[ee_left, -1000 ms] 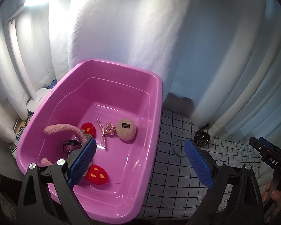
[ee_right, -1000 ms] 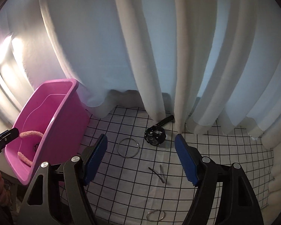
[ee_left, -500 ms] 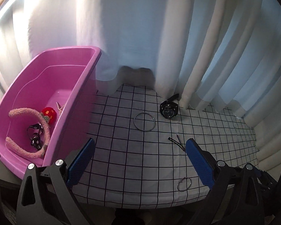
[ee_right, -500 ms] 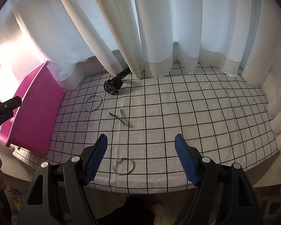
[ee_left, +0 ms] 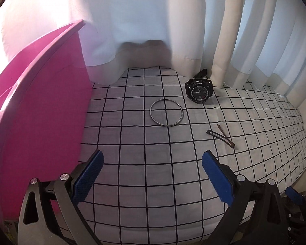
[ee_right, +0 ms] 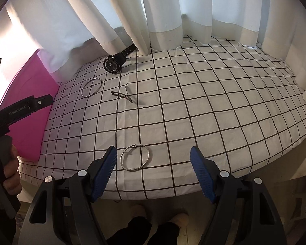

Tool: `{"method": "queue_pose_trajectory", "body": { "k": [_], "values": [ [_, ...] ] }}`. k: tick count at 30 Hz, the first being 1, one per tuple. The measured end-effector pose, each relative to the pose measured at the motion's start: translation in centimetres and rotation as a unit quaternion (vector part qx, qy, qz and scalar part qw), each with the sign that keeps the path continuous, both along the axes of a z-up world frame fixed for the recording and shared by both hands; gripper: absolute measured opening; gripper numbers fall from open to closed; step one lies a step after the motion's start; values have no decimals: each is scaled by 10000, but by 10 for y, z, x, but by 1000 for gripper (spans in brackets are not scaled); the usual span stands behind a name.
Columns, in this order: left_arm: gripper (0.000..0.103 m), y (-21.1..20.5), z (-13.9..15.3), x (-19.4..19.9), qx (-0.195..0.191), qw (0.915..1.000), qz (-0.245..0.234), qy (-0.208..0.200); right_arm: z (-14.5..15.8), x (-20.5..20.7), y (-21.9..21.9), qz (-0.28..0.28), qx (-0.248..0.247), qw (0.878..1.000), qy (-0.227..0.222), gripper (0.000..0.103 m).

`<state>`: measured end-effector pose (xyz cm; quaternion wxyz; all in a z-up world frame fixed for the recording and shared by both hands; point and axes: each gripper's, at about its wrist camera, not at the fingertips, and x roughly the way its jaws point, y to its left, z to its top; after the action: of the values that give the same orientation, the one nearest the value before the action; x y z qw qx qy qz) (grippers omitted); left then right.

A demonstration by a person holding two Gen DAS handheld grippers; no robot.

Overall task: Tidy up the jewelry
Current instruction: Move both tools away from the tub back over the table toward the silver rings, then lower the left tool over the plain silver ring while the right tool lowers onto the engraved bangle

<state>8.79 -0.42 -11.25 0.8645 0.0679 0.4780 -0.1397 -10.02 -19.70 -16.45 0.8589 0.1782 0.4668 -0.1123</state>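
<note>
White curtains (ee_right: 163,10) hang behind a desk (ee_right: 193,102) covered in a black-grid white cloth, with a pink tub (ee_left: 40,112) at its left end. Four pieces lie loose on the cloth, none of them in the tub as far as these views show: a black watch (ee_left: 199,90) by the curtain hem, a large thin bangle (ee_left: 166,112) beside it, a dark hair clip (ee_left: 221,135) nearer the middle, and a silver bracelet (ee_right: 135,157) at the near edge.

The right claw (ee_right: 153,161) stands apart and empty, the bracelet lying between its blue pads but below them — not gripped. The left claw (ee_left: 152,173) is also apart and empty, over bare cloth just beside the tub.

Judging by this, the sorting of these four is not yet begun; the bracelet looks the likeliest first pick.
</note>
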Motion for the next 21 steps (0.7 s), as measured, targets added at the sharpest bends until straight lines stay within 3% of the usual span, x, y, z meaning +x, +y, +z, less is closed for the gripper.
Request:
{"method": "queue_pose_trajectory", "body": {
  "k": [11, 21],
  "values": [
    [95, -27, -58, 61, -76, 9996, -183, 210, -47, 8, 25, -607, -140, 9981, -12, 71],
    [95, -35, -86, 77, -35, 9992, -323, 250, -65, 8, 38, -667, -289, 9973, -141, 71]
  ]
}}
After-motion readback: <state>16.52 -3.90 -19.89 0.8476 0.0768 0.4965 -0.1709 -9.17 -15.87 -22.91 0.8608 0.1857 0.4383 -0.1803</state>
